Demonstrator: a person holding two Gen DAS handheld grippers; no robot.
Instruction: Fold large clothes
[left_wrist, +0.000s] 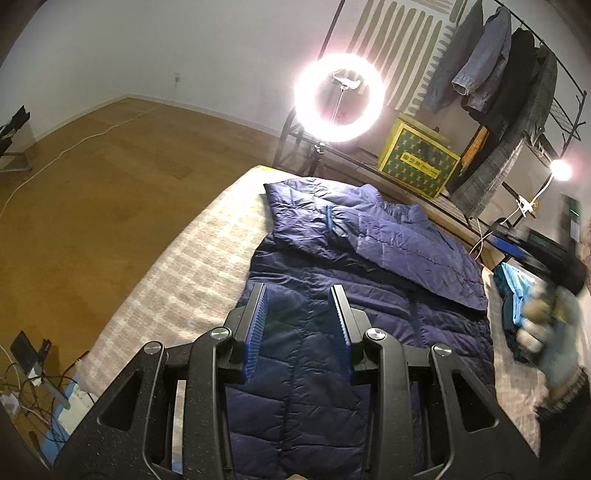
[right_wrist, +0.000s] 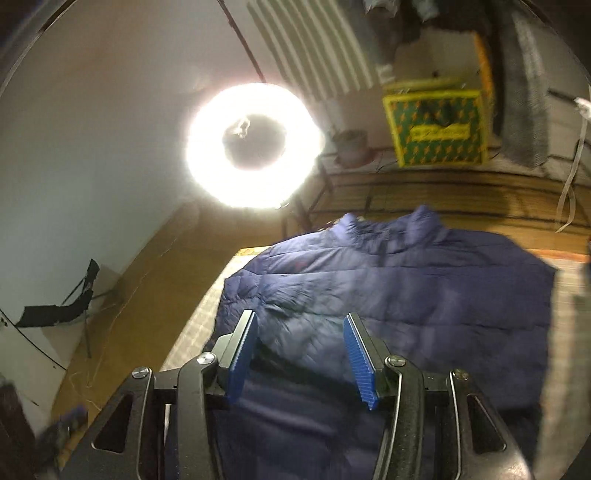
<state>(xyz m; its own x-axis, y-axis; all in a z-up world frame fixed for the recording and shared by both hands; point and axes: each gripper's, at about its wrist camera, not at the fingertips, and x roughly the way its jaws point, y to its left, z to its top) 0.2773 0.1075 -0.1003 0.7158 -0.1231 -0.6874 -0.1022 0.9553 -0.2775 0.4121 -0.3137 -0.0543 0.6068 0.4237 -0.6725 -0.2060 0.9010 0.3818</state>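
A navy quilted jacket (left_wrist: 354, 266) is lying flat on the pale checked bed cover (left_wrist: 192, 258), one sleeve folded across its chest. The left gripper (left_wrist: 300, 295) is hovering over the jacket's lower half, blue pads (left_wrist: 255, 332) standing apart with nothing between them. The right gripper (right_wrist: 300, 325) is likewise hanging above the jacket, jaws spread and gripping nothing, its view blurring; a ring light (left_wrist: 339, 96) is glaring beyond the bed.
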